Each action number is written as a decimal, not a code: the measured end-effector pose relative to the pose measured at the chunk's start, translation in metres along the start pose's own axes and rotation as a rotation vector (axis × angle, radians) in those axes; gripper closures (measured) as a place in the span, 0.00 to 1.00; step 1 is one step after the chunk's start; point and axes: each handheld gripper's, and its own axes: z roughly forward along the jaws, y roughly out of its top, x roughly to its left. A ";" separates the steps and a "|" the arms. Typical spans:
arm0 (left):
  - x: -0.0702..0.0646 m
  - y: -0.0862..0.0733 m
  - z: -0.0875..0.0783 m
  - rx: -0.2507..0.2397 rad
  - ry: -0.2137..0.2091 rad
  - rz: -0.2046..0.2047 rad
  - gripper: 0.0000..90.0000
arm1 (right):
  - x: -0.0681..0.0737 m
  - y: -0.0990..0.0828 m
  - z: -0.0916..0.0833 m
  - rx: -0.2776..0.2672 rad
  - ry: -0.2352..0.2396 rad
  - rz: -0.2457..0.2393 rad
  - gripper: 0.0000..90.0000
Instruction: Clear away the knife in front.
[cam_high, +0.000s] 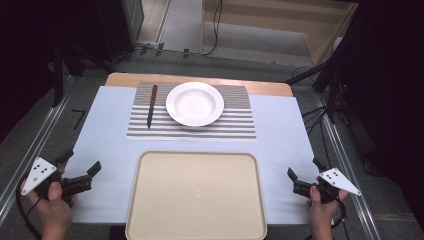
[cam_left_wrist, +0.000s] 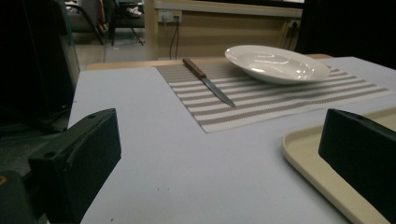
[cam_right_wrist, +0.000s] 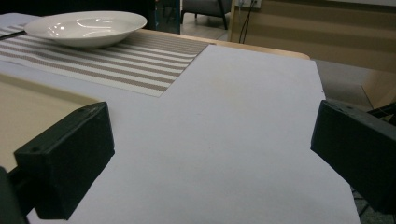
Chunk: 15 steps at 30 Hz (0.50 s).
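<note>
L gripper (cam_left_wrist: 219, 163) jaws wide apart, nothing btwn; knife (cam_left_wrist: 208, 83) on striped mat (cam_left_wrist: 280, 98) beside plate (cam_left_wrist: 276, 63); tray (cam_left_wrist: 308, 154) at right.

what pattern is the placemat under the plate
Grey and white stripes on the placemat beneath the white plate; clearest in the high view.

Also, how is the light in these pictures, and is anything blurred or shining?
High view: the table is evenly lit, the surroundings dark. Left gripper view: soft glare on the plate, the knife fairly sharp, the near black tongs blurred. Right gripper view: white highlights on the plate, the striped mat slightly soft, the tongs out of focus.
</note>
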 end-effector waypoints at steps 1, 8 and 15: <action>0.000 0.000 0.000 0.000 0.000 0.000 0.00 | 0.000 0.000 0.000 0.001 0.000 -0.002 0.00; -0.007 0.020 0.007 -0.015 -0.013 0.006 0.00 | 0.000 0.000 0.000 0.001 0.008 -0.006 0.00; -0.013 0.038 0.025 -0.035 -0.021 0.000 0.00 | 0.001 0.000 -0.001 -0.005 0.017 -0.005 0.00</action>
